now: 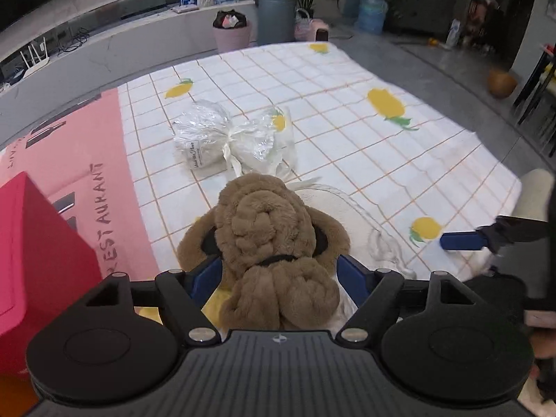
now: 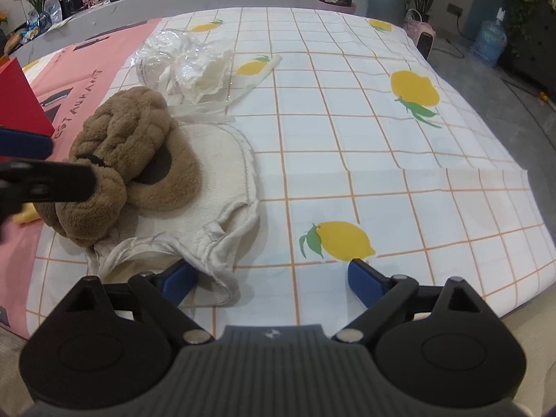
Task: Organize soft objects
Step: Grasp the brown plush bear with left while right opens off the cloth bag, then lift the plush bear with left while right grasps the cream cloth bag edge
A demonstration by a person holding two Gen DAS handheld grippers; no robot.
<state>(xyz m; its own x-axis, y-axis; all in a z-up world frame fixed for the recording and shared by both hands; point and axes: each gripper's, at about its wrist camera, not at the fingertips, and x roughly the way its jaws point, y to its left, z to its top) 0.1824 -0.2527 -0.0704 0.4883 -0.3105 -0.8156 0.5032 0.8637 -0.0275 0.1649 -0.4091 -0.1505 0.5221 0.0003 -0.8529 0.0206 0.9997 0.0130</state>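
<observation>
Both released, the left tongs [image 1: 279,271] straddle the brown plush slippers [image 1: 267,239], stacked on the cream cloth [image 2: 208,187] at the right tongs' [image 2: 271,278] ten o'clock, probably for tidy grouping.

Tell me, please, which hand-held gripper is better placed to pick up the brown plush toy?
Left. The left hand-held gripper stands open with the brown plush toy between its fingers, while the right hand-held gripper sits open beside it, over the white cloth.

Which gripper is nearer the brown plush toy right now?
Left. The left gripper straddles the brown plush toy with open jaws; the right gripper hangs open beside it, over the white cloth's edge.
</observation>
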